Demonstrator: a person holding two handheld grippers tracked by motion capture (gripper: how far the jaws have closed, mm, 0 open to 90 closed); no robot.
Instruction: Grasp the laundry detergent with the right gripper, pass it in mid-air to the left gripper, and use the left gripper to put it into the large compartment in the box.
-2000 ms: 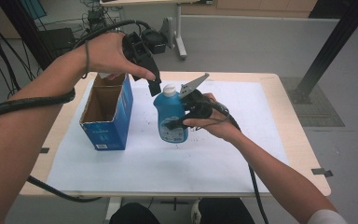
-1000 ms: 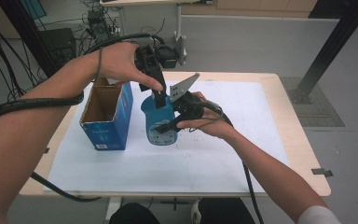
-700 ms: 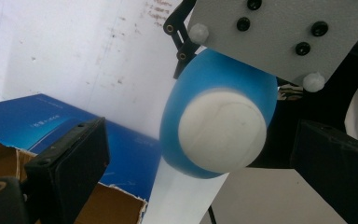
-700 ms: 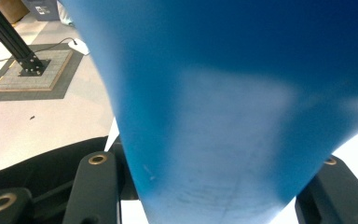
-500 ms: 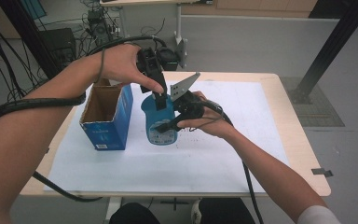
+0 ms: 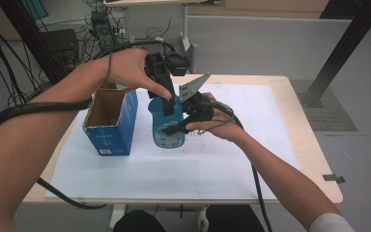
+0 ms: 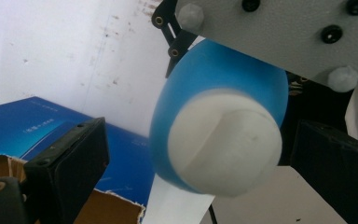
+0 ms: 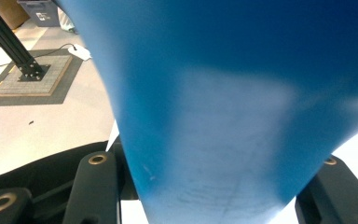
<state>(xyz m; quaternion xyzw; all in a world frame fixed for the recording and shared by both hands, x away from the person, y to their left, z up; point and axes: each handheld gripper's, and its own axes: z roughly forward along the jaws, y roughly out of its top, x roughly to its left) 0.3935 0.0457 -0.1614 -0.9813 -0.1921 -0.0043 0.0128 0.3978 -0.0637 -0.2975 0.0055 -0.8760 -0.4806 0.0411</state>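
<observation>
Blue bottle [image 6: 168,126] upright on the white-covered counter [image 6: 232,169], clamped at its side between the jaws of the right hand-held gripper [image 6: 182,124]. Left hand-held gripper [image 6: 168,99] directly above, pointing down, its jaws apart on either side of the white cap [image 7: 223,142] without pressing on it. Open blue box [image 6: 110,123] just beside the left hand-held gripper.
</observation>
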